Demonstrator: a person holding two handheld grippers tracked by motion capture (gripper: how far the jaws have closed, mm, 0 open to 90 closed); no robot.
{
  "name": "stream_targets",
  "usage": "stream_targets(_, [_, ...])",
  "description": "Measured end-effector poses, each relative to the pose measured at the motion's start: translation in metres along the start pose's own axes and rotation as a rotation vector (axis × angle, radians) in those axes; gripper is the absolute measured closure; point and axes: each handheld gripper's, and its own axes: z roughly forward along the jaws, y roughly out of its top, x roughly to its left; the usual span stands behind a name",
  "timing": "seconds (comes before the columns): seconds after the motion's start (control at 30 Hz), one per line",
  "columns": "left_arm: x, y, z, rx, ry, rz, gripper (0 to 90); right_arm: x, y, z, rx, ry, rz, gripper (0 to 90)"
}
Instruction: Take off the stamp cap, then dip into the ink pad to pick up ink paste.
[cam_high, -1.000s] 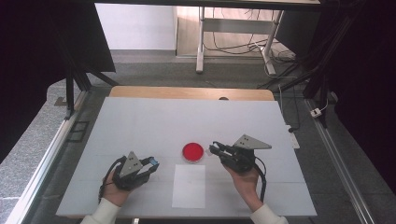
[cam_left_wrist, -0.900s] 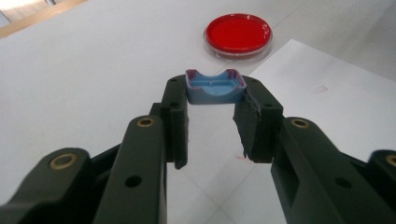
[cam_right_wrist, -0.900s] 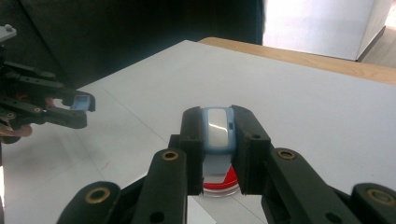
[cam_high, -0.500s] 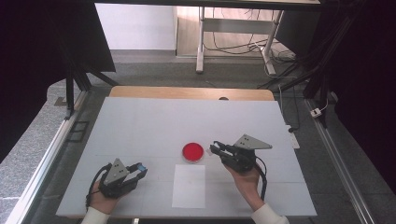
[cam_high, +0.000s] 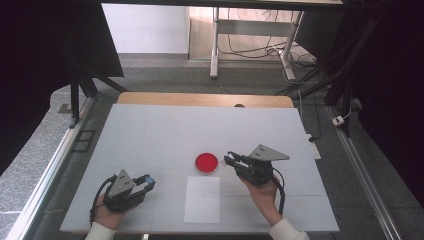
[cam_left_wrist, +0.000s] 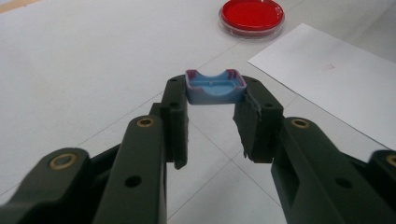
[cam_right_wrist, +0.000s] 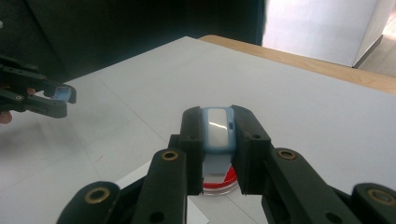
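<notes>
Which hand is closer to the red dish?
The right. The right gripper, shut on a blue-and-white piece, sits just beside the red dish; the left gripper is farther away.

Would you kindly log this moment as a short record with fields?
Left gripper: shut on a small blue cap
Right gripper: shut on a blue-and-white piece
Red dish: on the table, between the grippers
White sheet: flat, just in front of the dish

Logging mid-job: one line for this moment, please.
left gripper: shut on blue cap | right gripper: shut on blue tool | red dish: on table, untouched
</notes>
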Motion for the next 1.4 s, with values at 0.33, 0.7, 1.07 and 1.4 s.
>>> stream_targets(0.33, [0.0,0.0,0.001,-0.001,-0.004,0.001,65.4,0.002,0.0,0.002,0.001,0.0,-0.008,75.3])
stream_targets(0.7, [-0.001,0.001,0.002,-0.001,-0.003,0.004,65.4,-0.001,0.006,0.008,0.012,0.008,-0.019,75.3])
stream_targets(1.07, [-0.002,0.002,0.002,-0.001,-0.004,0.006,65.4,-0.004,0.011,0.026,0.043,0.015,-0.032,75.3])
stream_targets(1.4, [-0.002,0.002,0.003,0.0,-0.008,0.006,65.5,-0.007,0.011,0.046,0.066,0.013,-0.032,75.3])
